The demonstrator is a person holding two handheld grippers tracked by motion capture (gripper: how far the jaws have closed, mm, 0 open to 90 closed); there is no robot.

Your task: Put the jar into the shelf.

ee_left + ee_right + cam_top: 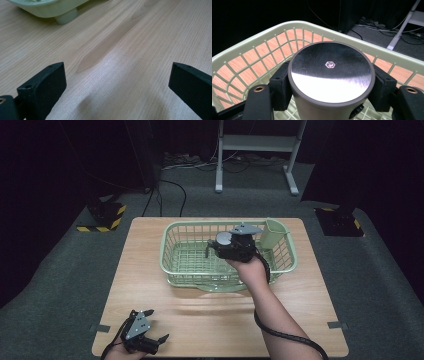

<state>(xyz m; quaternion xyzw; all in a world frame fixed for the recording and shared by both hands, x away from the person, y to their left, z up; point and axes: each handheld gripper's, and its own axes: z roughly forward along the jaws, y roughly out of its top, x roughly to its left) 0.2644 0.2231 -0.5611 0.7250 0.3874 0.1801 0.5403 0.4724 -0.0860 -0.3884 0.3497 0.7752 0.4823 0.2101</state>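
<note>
My right gripper (220,248) hangs over the middle of a pale green wire-style basket (170,251), a hand holding it from the near side. It is shut on a dark metal tumbler (331,72) with a shiny round lid bearing a small logo; both black pads (280,87) press its sides. From above, the tumbler (223,239) sits inside the basket's outline, above its floor. My left gripper (159,343) rests at the table's front left corner. Its jaws stand wide apart over bare wood (117,75), nothing between them.
The basket's rim (287,25) curves behind the tumbler, and its foot (66,18) stands on the wooden table (150,290). A green cutlery cup (274,234) is clipped in the basket's back right corner. Beyond the table are grey carpet and a white stand (255,150).
</note>
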